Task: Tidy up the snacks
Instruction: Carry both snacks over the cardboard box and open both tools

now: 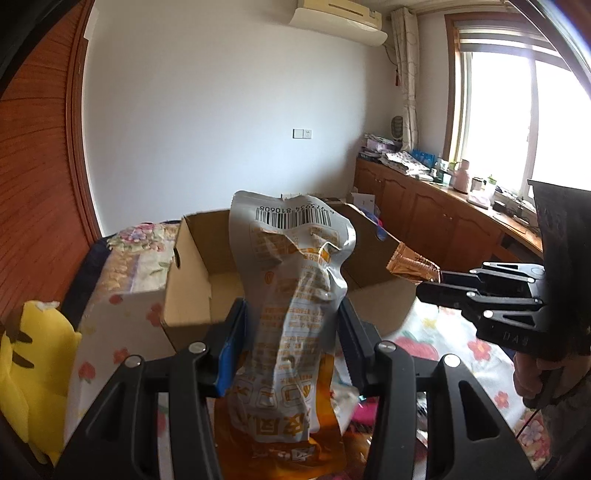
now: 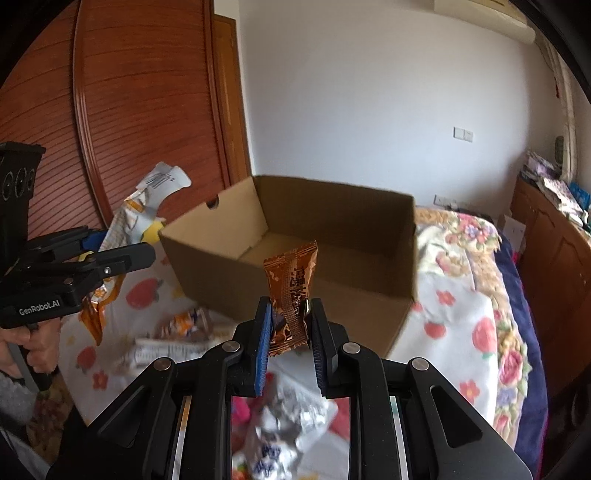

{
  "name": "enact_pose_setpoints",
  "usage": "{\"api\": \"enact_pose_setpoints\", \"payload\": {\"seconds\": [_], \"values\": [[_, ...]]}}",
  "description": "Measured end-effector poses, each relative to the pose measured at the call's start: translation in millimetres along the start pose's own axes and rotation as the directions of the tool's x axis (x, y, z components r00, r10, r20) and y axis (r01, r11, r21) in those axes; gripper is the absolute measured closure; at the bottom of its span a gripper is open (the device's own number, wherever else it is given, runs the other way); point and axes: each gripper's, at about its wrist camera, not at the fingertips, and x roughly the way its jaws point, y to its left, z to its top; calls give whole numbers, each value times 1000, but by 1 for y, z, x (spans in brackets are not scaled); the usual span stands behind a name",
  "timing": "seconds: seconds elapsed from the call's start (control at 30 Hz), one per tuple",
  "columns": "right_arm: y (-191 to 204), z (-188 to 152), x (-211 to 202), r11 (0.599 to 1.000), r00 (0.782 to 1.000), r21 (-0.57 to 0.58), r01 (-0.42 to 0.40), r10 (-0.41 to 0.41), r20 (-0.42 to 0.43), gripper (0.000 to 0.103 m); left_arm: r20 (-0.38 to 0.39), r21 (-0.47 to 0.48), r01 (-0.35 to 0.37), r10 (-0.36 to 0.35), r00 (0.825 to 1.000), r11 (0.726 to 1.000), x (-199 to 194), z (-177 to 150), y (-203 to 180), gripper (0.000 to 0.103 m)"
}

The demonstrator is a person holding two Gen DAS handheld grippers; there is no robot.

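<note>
Cardboard box (image 2: pixel 295 236) on the bed (image 2: pixel 461 295); loose snack packets (image 2: pixel 177 332) before it; cabinets (image 1: pixel 424 206) right.

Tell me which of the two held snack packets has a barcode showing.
The large silver-and-orange pouch in the left gripper: its barcode is printed near the top edge. The small brown packet in the right gripper shows none.

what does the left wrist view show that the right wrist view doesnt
Only the left wrist view shows the window, the air conditioner and a yellow plush toy. Only the right wrist view shows loose snack packets lying on the flowered bedspread. Both show the open cardboard box, the left gripper shut on a silver and orange pouch, and the right gripper shut on a small brown packet.
</note>
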Motion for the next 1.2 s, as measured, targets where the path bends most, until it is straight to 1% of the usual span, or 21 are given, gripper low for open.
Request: {"api": "enact_pose_setpoints", "payload": {"seconds": [0.23,0.33,0.43,0.57,0.73,0.93,1.0,1.1,1.17,1.2], "values": [[1,27,36,1000,999,-5,-22,22,24,85,11,5,-31,31,999,1000,28,24,19,56],[-2,32,51,1000,999,-2,-28,28,24,85,8,11,-39,39,999,999,43,29,24,56],[-6,35,68,1000,999,4,-30,30,18,85,-5,1,-32,32,999,999,59,33,29,56],[-13,36,82,1000,1000,7,-20,20,13,85,-18,6,-35,35,999,999,77,36,31,56],[-19,32,92,1000,1000,18,-11,11,3,85,-37,7,-35,35,999,999,94,35,33,55],[-19,31,96,1000,1000,15,-2,2,-1,84,-40,10,-38,39,998,999,101,32,35,53],[-20,30,97,1000,1000,16,-4,4,-3,84,-38,7,-39,39,999,999,102,33,35,50],[-19,31,97,1000,1000,21,-3,3,-7,80,-46,-1,-36,36,998,999,103,34,36,47],[-19,31,97,1000,1000,23,-8,9,-8,80,-49,-7,-38,37,998,999,104,35,35,46],[-20,31,97,1000,1000,21,-4,4,-7,78,-42,-9,-43,42,998,999,103,35,35,44]]}}
